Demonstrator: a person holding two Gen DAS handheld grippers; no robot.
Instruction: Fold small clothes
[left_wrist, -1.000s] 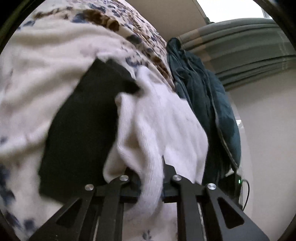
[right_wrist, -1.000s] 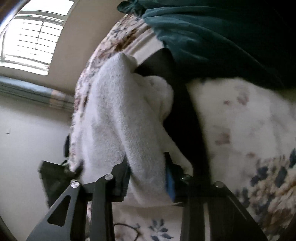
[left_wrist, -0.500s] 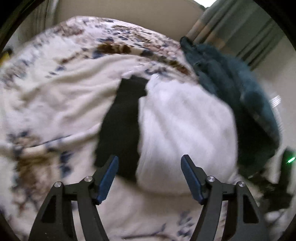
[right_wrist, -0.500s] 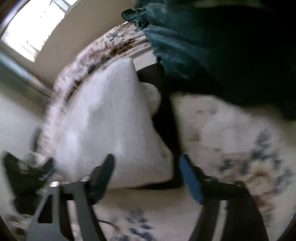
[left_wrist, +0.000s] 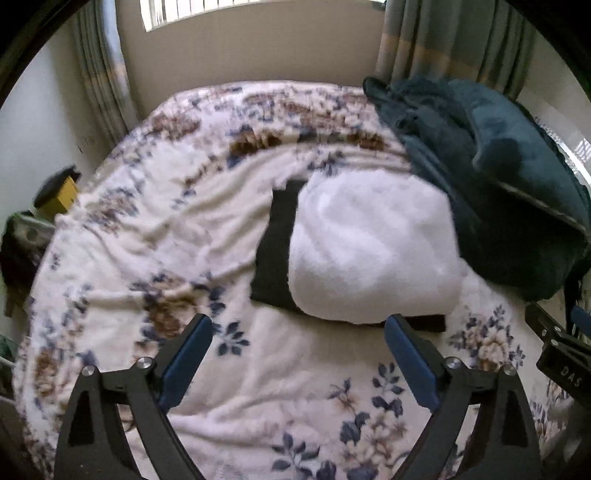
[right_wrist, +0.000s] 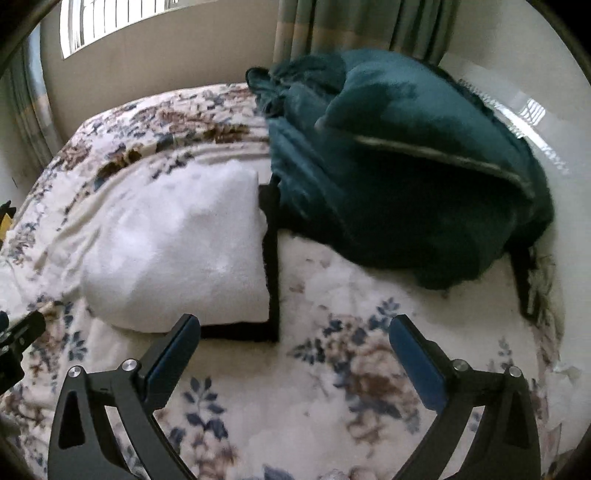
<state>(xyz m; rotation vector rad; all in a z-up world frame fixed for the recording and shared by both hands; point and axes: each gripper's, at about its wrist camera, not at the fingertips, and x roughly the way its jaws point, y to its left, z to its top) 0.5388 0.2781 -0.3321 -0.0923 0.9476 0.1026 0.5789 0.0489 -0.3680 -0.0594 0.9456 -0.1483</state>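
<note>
Towel-like white garment lies folded on a black cloth on the floral bed, touching a teal blanket. Left view alone shows a yellow box at bed's edge; right view shows the blanket's far side w/ window light. Left tongs & right tongs hover wide open, empty, just short of garment's near edge.

Fluffy white knit garment on matt black cloth, plush floral blanket, velvety teal blanket.
</note>
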